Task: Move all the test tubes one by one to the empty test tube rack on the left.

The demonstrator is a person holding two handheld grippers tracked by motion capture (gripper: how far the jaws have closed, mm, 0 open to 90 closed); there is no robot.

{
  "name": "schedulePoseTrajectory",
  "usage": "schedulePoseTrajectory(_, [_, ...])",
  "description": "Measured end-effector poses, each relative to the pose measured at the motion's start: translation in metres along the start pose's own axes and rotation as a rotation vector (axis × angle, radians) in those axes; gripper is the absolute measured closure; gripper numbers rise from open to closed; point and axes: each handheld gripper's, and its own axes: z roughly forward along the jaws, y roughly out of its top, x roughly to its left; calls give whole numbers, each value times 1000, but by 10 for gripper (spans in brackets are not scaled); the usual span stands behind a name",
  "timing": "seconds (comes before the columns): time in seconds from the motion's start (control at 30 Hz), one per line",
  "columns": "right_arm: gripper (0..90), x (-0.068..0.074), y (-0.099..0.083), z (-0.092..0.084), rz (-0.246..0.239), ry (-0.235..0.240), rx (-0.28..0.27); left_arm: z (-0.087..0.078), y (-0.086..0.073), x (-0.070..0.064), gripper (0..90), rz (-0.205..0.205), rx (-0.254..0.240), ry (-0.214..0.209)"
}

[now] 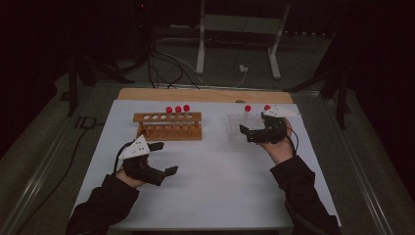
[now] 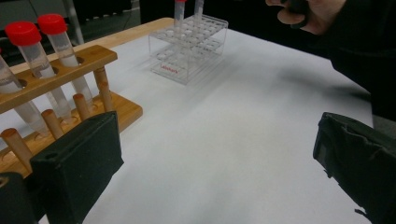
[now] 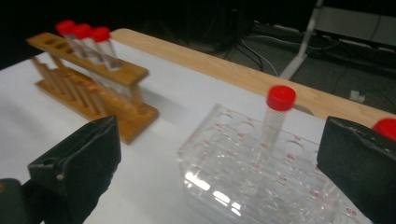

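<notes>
Tubes with red caps are being shifted, it appears, between two racks on the white worktop (image 1: 210, 186): three stand upright in the wooden rack (image 1: 168, 126), two in the clear plastic rack (image 1: 241, 125), long axes vertical, caps up. Judging by that split, the transfer is partway done. Left gripper (image 1: 166, 157) hangs wide and empty near the wooden rack; right gripper (image 1: 246, 131), also wide and empty, hovers at the clear one.

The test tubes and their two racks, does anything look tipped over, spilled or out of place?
Nothing stands out. Three red-capped tubes stand upright in the wooden rack, two more stand upright in the clear plastic rack, and the white table cover shows no spill.
</notes>
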Motion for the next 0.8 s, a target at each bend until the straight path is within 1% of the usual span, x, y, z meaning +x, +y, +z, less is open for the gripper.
schedulePoseTrajectory(0.07, [0,-4,-4,7,9,-21,13,0,0,0,20,-5,-6,-10])
schedulePoseTrajectory(0.1, [15,-6,-5,9,12,-24,17,-1,0,-1,20,-5,-5,-9])
schedulePoseTrajectory(0.13, [50,-8,-6,12,17,-37,22,-1,0,-1,20,-1,-2,-12])
schedulePoseTrajectory(0.23, [78,-12,-10,18,33,-57,33,-1,-1,-2,20,2,3,-16])
schedulePoseTrajectory(0.27, [120,-13,-12,20,36,-64,35,-1,-1,-3,20,4,3,-11])
schedulePoseTrajectory(0.3, [157,-14,-13,21,40,-78,32,-1,-1,-2,20,2,2,-14])
schedulePoseTrajectory(0.37, [180,-17,-16,25,56,-97,38,-1,-1,-2,20,-1,-4,-9])
schedulePoseTrajectory(0.4, [221,-19,-17,27,62,-109,43,-1,-1,-1,20,-2,-4,-14])
schedulePoseTrajectory(0.47, [271,-21,-19,30,70,-113,47,-1,-2,-1,20,-4,-4,-10])
schedulePoseTrajectory(0.5, [302,-23,-19,32,75,-123,56,-1,-2,-1,20,-7,-3,-13])
schedulePoseTrajectory(0.53, [361,-24,-19,34,80,-119,58,0,-3,-1,20,-8,-3,-13])
schedulePoseTrajectory(0.57, [395,-25,-19,35,80,-120,66,0,-3,0,20,-8,-2,-11])
schedulePoseTrajectory(0.6, [410,-27,-19,38,81,-129,70,0,-3,0,20,-6,0,-12])
schedulePoseTrajectory(0.67, [461,-29,-19,42,95,-116,77,0,-3,0,20,-9,-1,-11])
schedulePoseTrajectory(0.77, [505,-32,-17,48,99,-112,92,0,-4,1,20,-8,0,-12])
schedulePoseTrajectory(0.8, [525,-32,-17,51,98,-120,98,0,-4,1,20,-11,3,-13])
